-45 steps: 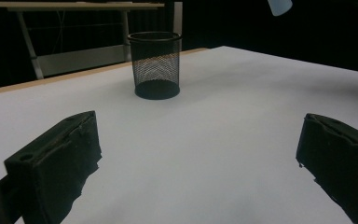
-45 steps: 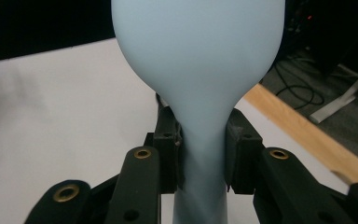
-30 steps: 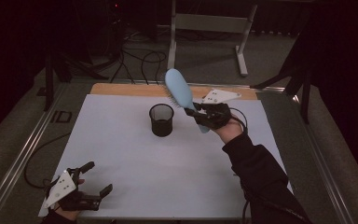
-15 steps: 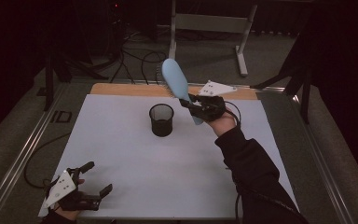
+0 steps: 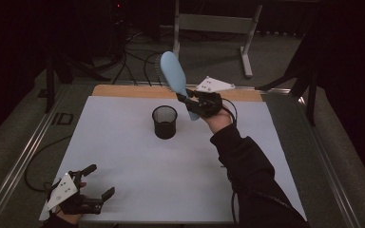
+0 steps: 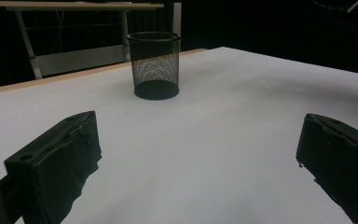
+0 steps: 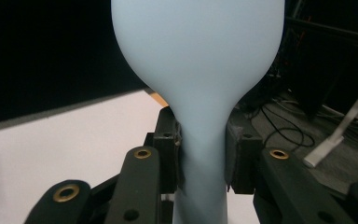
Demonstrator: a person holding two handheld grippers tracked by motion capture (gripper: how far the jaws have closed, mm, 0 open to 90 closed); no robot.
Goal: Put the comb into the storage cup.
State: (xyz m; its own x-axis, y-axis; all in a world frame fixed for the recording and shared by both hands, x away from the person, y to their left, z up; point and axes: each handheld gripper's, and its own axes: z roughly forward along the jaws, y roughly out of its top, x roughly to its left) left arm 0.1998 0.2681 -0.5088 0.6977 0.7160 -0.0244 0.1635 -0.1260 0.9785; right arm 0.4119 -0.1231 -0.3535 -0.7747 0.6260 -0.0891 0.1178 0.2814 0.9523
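The right gripper [image 5: 193, 105], right of centre, clamps a pale blue hairbrush [image 5: 173, 76] by its handle, raised above the table's [image 5: 123, 152] far edge. Bare surface surrounds the mesh cup [image 5: 164, 121] just left. The left gripper [image 5: 92, 183] rests agape, lower left.

Black mesh cup [image 6: 154, 65] stands on the white table [image 6: 223, 140] beyond the gaping tool [image 6: 200, 158].

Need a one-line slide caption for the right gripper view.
Right gripper clamped on the neck of a pale blue hairbrush, held above the white table.
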